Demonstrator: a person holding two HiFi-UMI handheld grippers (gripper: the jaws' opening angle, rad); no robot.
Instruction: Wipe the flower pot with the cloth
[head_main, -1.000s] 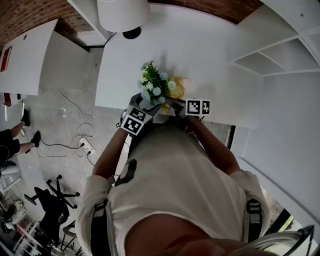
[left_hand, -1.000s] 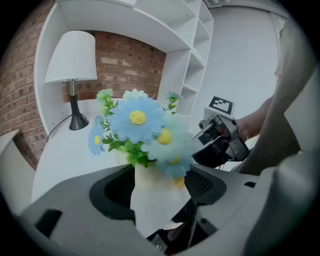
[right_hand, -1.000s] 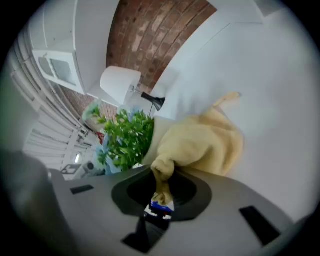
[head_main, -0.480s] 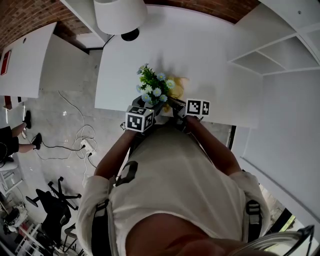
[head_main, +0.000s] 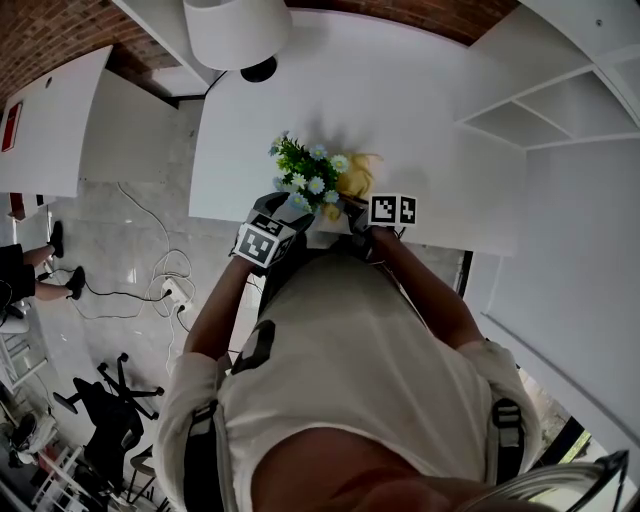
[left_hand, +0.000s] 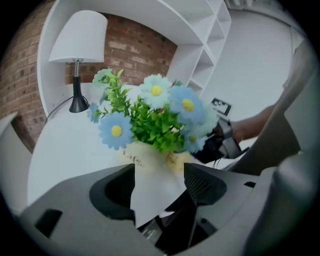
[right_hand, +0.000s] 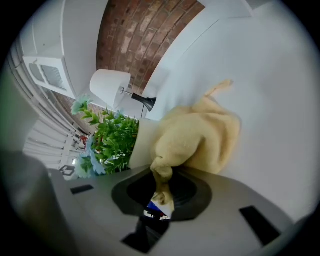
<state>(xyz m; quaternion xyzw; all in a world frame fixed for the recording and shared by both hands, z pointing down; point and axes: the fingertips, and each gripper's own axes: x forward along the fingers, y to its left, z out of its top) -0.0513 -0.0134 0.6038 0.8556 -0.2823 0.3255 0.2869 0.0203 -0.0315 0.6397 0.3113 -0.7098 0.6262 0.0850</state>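
A white flower pot (left_hand: 156, 186) with blue and white flowers (head_main: 305, 172) sits at the near edge of the white table (head_main: 420, 110). My left gripper (left_hand: 160, 172) is shut on the pot, one jaw on each side; in the head view the left gripper (head_main: 293, 213) comes in from the pot's left. My right gripper (right_hand: 162, 186) is shut on a yellow cloth (right_hand: 200, 140), whose bunched end lies against the pot's white side (right_hand: 142, 141). The head view shows the cloth (head_main: 355, 180) just right of the flowers, with the right gripper (head_main: 350, 208) below it.
A white lamp (head_main: 240, 30) with a black base stands at the table's far left. White shelves (head_main: 540, 110) rise on the right. On the floor to the left lie cables (head_main: 150, 280) and an office chair (head_main: 100, 400). My own body fills the lower head view.
The left gripper has rolled a little with the pot, and the flowers have shifted slightly up and left. More of the yellow cloth now shows beside the flowers.
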